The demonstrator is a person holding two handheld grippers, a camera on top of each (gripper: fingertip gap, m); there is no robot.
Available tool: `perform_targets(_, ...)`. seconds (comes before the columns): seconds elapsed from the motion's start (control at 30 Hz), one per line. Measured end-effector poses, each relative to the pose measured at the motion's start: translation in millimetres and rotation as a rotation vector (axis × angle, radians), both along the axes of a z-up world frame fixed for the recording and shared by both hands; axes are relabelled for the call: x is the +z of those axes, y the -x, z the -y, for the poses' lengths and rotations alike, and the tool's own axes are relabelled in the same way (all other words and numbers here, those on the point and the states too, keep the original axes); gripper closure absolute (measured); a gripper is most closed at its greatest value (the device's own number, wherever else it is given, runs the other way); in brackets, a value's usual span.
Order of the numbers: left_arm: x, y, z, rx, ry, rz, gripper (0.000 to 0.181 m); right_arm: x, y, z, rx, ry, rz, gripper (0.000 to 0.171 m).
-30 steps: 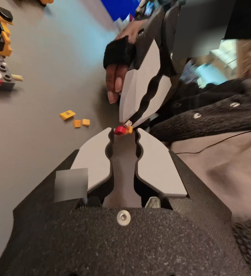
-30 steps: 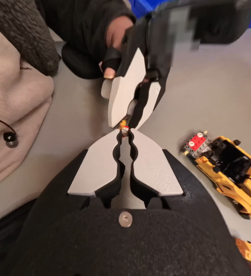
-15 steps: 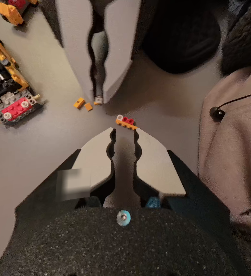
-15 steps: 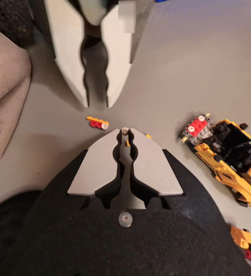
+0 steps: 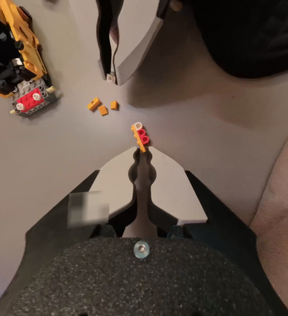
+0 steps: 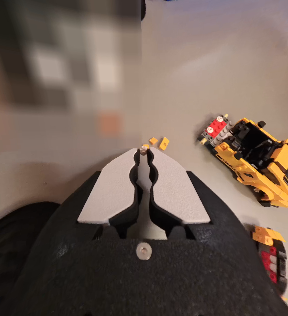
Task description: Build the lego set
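Two grippers in play, both closed on small parts. Left gripper, centre of the left wrist view: jaws nearly together, pinching the near end of an orange plate assembly. Thin orange strip with two red pieces and one white piece along one side, sticking out forward from the tips, above the table.

Right gripper, centre of the right wrist view: jaws narrow, a small white stud piece clamped at the very tips. Same gripper shows at top centre of the left wrist view, tips pointing down toward the table, white piece visible between them.

Surface: plain matte grey table, soft shadows, warm light. Three loose orange pieces lie on it in a tight cluster, upper centre of the left view, just below the right gripper's tips. In the right view two of them sit just past the tips; the third is mostly hidden behind the white piece.

Partly built yellow car sits at right of the right view, upper left of the left view: black interior, grey end section topped by a red plate with two white studs. Separate sub-build at lower right of the right view, orange on top, black and red below, blurred.

Room: beige fabric along the right edge of the left view, dark fabric upper right. Little else of the room is visible.
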State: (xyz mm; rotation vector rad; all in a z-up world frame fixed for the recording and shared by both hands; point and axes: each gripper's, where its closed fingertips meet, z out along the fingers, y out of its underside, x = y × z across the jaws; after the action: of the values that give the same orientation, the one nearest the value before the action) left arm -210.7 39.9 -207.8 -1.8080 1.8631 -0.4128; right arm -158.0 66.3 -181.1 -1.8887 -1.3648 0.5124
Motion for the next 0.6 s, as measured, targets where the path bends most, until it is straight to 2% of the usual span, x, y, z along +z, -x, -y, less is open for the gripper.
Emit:
perform_targets(0.13, -0.1, -1.8, 0.8, 0.013, 0.097, 0.02, 0.176, 2.2, 5.4, 12.2, 0.059, -0.024, -0.008, 0.163)
perform_targets(0.33, 7.8, -4.5, 6.0, 0.006, 0.387, 0.094, 0.177, -5.4, 6.9, 22.5, 0.109, -0.022, 0.063, 0.163)
perform_targets(0.5, 14.7, -4.0, -7.2, -0.008, 0.32, 0.109, 0.177, -16.3, 6.6, 24.6, 0.127, -0.03, 0.156, 0.162)
perform_targets(0.6, 13.6, -6.6, -9.0, -0.031, 0.279, 0.106, 0.177, -24.8, 5.5, 21.9, 0.117, -0.021, 0.197, 0.153)
